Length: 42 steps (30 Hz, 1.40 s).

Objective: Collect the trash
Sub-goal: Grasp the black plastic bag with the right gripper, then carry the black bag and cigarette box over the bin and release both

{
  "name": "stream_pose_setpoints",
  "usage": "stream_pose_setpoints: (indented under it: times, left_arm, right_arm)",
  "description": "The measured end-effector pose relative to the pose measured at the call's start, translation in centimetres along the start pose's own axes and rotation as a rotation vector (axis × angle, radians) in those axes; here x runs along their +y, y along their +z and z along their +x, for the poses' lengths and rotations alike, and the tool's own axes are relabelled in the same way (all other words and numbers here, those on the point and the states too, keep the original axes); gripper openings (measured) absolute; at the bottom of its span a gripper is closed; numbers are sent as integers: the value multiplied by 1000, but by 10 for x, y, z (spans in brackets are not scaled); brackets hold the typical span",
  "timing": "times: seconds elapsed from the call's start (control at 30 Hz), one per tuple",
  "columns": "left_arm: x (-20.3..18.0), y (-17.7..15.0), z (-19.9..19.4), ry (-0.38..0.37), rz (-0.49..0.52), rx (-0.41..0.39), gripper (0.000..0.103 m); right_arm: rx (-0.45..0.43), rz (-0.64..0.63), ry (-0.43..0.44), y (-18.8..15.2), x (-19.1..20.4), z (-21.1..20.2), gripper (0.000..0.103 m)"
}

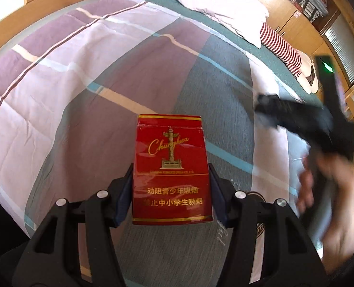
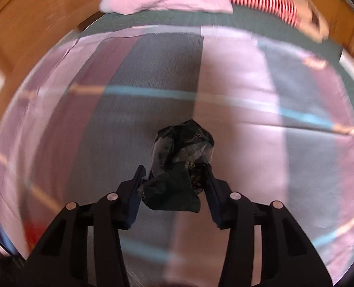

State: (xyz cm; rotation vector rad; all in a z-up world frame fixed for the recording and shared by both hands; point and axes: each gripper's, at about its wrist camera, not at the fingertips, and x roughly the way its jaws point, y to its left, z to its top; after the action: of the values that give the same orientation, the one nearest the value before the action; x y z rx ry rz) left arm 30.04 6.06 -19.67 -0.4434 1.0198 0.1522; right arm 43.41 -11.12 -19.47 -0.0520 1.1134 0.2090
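- The left gripper (image 1: 171, 186) was clenched on a red cigarette pack (image 1: 171, 169), its pads pressed against the pack's two sides; the pack stood upright between them, above the patchwork bedspread (image 1: 81, 71).
- The pack's lid was closed, so whether anything was inside could not be told.
- The right gripper (image 2: 174, 186) had a crumpled dark wrapper (image 2: 180, 160) between its fingers, which touched it on both sides; the wrapper was over the bedspread, and whether it rested on the cloth could not be told.
- Only the left wrist view showed the pack, the right gripper from outside, blurred, and the person's hand (image 1: 330, 186) around its grip.
- Only the right wrist view showed the wrapper.
- Both views showed a pink pillow (image 1: 224, 7) and a red-and-white striped cloth (image 1: 282, 47) at the bed's far end.
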Motion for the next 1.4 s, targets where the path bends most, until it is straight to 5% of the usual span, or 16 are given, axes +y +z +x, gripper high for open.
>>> stream_pose_setpoints:
  times: [0.17,0.53,0.87,1.4]
  left_arm:
    - [-13,-5,-9,12,89,-64,57]
    - [-48,-49,-102,-57,384,-296,57]
    - [-77,-129,-231,-148,580,-401,57]
    - [-86,-212,-298,-214,695,-424,57]
  right_arm:
    - [-120,-84,-98,-56,-9,-83,47]
    - [-316,81,-61,-200,-50,-257,47]
    - [-417,160,-109,-296,-56,-319,47]
    - [-498,151,-78,-363,-56,-377,47]
